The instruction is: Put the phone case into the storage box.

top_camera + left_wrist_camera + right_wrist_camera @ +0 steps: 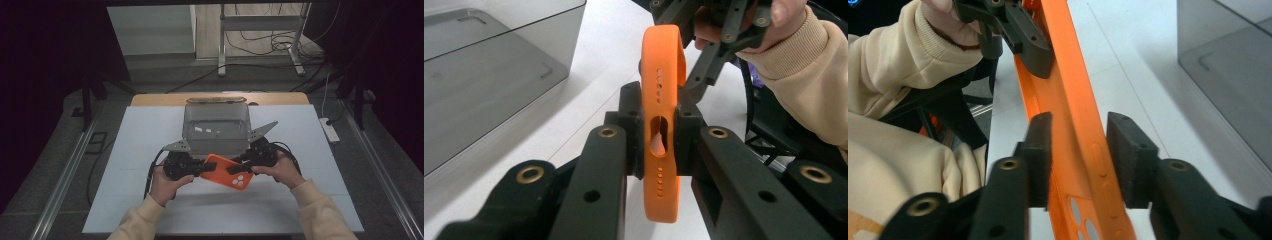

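Observation:
An orange phone case (pixel 227 171) is held just above the white table (pixel 145 150), between both grippers. My left gripper (pixel 200 169) is shut on the case's left end. In the left gripper view its jaws (pixel 659 135) clamp the case's edge (pixel 661 60) by the port cut-out, and the other gripper (pixel 719 30) holds the far end. My right gripper (pixel 239 167) grips the right end near the camera holes. In the right gripper view its pads (pixel 1078 150) sit on either side of the case's rim (pixel 1063 75), with the left gripper (pixel 1023 35) clamped farther along.
A clear grey plastic box (pixel 216 127) stands open-topped just behind the grippers, also seen as the box (pixel 489 75) and the box (pixel 1233 65). A white power strip (pixel 330 130) lies off the table's right edge. A metal stand (pixel 260 30) and cables are on the floor beyond.

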Available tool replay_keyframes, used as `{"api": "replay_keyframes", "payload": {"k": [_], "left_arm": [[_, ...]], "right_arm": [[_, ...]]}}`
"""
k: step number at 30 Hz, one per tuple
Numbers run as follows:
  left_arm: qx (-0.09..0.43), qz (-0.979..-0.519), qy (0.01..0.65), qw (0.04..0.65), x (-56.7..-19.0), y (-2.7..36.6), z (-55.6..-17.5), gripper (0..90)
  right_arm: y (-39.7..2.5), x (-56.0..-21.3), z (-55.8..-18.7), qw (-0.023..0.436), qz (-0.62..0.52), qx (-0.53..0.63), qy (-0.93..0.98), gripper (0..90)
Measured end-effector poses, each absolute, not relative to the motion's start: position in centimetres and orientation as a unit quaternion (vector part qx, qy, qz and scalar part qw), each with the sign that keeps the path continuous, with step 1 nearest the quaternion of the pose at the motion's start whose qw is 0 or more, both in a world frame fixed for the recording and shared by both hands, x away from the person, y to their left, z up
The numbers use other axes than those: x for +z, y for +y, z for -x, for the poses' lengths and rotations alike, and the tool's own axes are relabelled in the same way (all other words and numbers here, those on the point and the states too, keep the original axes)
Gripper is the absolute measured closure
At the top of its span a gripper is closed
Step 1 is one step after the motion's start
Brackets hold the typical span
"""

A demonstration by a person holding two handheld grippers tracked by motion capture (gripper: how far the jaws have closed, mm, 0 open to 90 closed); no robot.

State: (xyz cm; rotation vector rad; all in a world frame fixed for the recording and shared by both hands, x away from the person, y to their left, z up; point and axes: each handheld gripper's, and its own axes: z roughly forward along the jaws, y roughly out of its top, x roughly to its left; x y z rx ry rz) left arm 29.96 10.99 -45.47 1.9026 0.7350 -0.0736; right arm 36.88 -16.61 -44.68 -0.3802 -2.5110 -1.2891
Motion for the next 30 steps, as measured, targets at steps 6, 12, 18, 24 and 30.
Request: {"api": "replay_keyframes", "payload": {"k": [6,12,18,24,30], "left_arm": [[-0.033,-0.794,0.303,0.526,-45.44,10.97,-29.92,79.8],[-0.044,-0.790,0.305,0.530,-45.55,11.13,-30.11,79.4],[-0.037,-0.786,0.314,0.532,-45.73,11.21,-30.23,71.2],[-0.020,-0.780,0.326,0.534,-45.74,11.34,-30.31,46.7],[0.014,-0.777,0.341,0.529,-45.96,11.73,-30.10,28.1]], "right_arm": [[-16.79,-44.73,-37.01,0.153,0.132,-0.444,-0.873,75.0],[-16.78,-44.65,-36.99,0.153,0.131,-0.443,-0.874,76.7],[-16.78,-44.34,-36.88,0.159,0.127,-0.451,-0.869,79.4],[-16.98,-44.11,-36.88,0.145,0.134,-0.449,-0.871,79.7],[-17.19,-43.80,-36.84,0.134,0.139,-0.450,-0.872,79.7]]}}
